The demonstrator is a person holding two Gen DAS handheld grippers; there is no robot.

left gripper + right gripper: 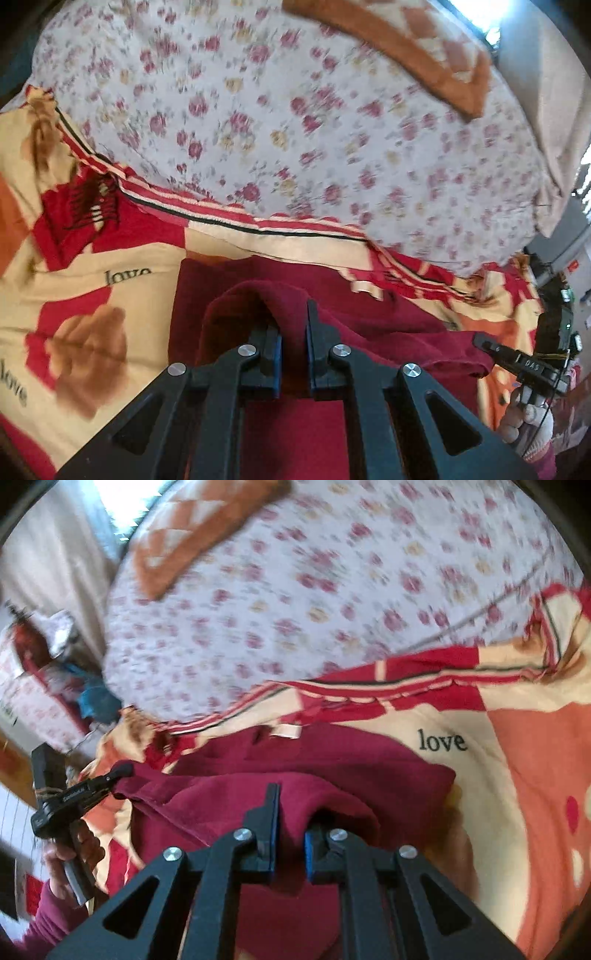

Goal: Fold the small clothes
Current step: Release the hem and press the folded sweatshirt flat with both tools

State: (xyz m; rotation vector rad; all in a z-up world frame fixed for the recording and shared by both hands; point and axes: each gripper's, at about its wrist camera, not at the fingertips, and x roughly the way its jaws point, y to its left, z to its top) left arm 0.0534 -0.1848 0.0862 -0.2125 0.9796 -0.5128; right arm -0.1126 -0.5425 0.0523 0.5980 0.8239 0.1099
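- Left gripper (pixel 293 332): its 2 black fingers (pixel 320 339) are clamped on a raised fold of the dark red garment (pixel 369 332). The cloth humps up over the left finger and drops into the narrow gap between the blue pads.
- Right gripper (pixel 291 812): its 2 fingers (pixel 267 823) are pinched on another fold of the same garment. The cloth covers the right finger's tip and fills the gap.
- Garment: the rest of it lies spread on the red and cream blanket (pixel 92 302) printed "love", beyond both sets of fingers. A pale label (pixel 284 732) shows at its far edge.
- In the right wrist view, the left gripper appears at the garment's left corner, carried by a hand (pixel 59 856) with a dark red sleeve.
- Beyond the garment, the blanket's striped border meets a white floral quilt (pixel 277 110).
- Farthest from the garment, an orange patterned pillow (pixel 424 48) rests on the quilt.
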